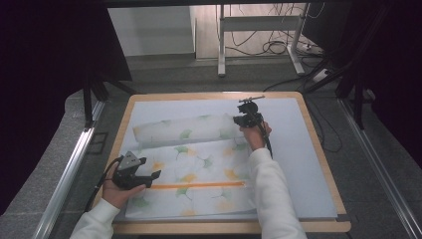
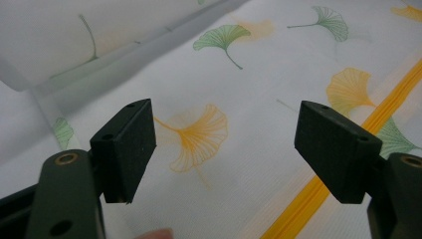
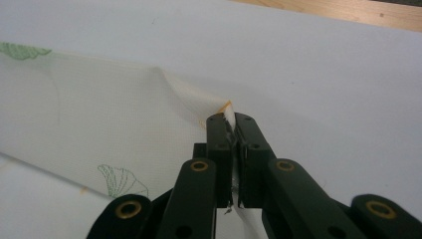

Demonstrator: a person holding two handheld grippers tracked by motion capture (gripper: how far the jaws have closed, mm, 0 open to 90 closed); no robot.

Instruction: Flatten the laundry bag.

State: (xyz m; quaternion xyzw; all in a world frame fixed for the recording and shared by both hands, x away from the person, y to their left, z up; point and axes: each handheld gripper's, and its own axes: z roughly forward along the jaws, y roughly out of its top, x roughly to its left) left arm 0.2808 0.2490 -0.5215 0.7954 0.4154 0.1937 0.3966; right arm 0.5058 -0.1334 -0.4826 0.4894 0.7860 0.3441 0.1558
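Thin woven cloth bag, matt wooden table rim, matt black jaws

Left tongs wide apart w/ nothing between, over white cloth w/ green & orange leaf print; yellow stripe runs diagonally at right.

Even, soft light on the table, dark surroundings; both close views are slightly blurred up close.

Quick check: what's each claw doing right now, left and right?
Left claw: open, over the leaf-print cloth.
Right claw: closed on the cloth's folded corner.
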